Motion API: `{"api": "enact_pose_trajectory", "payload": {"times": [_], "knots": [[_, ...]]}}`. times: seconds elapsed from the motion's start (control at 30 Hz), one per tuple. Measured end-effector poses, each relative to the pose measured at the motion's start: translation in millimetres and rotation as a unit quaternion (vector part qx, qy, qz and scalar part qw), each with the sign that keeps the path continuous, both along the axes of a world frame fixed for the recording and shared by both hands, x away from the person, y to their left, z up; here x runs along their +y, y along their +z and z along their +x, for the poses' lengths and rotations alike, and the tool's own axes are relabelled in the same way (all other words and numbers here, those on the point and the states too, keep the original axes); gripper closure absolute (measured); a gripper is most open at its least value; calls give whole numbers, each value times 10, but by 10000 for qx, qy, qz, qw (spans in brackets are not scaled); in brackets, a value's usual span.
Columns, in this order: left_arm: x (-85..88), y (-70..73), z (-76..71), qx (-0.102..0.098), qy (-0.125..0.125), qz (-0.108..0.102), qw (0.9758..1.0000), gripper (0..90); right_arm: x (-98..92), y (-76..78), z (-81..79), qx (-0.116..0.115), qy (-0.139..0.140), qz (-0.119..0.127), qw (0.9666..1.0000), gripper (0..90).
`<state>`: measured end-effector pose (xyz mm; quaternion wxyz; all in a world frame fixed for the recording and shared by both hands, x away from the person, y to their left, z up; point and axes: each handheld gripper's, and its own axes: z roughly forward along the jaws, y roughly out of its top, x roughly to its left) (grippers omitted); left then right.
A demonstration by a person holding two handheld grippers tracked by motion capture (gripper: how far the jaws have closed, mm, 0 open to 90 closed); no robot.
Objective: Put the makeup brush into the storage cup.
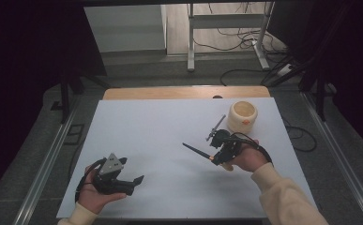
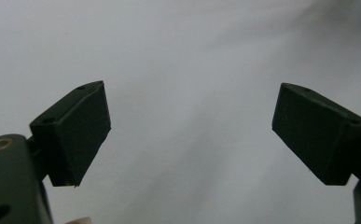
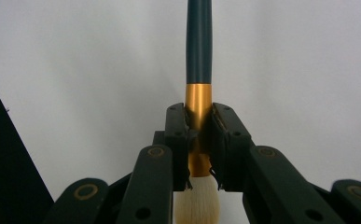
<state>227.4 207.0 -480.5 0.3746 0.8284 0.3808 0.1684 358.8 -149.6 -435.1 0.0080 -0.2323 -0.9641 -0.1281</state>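
Note:
A brush (image 3: 199, 51) with a dark handle, a gold ferrule and pale bristles is clamped at the ferrule by my right gripper (image 3: 199, 122). In the high view the brush (image 1: 195, 151) points left over the white table sheet, held by the right gripper (image 1: 215, 159) just in front of a cream cup (image 1: 242, 116). My left gripper (image 1: 139, 179) rests low at the front left in the person's hand, jaws pointing right. In its own view the left gripper (image 2: 190, 135) stands wide open with nothing but white sheet between the jaws.
The white sheet (image 1: 151, 126) covers a wooden table (image 1: 184, 92). Dark curtains flank both sides. A metal desk frame (image 1: 226, 28) and cables (image 1: 245, 40) lie on the floor beyond the far edge.

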Motion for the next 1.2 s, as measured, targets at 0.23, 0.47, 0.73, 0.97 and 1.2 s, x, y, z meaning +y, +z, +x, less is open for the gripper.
{"api": "enact_pose_trajectory", "payload": {"times": [0.23,0.47,0.73,0.97,1.2], "knots": [[-131,76,57,-97,-181,23,9998,119,62,-3,-17,-11,62,-57,10000,777],[-261,135,94,-243,-366,169,9989,123,144,5,-21,-26,125,-89,9999,777],[-340,191,119,-323,-452,229,9982,134,242,-15,-29,-22,262,-115,9996,777],[-395,235,149,-300,-454,339,9979,141,261,3,-35,-24,307,-154,9994,777],[-457,330,179,-394,-601,515,9961,149,347,18,-46,-43,405,-195,9990,777]]}}
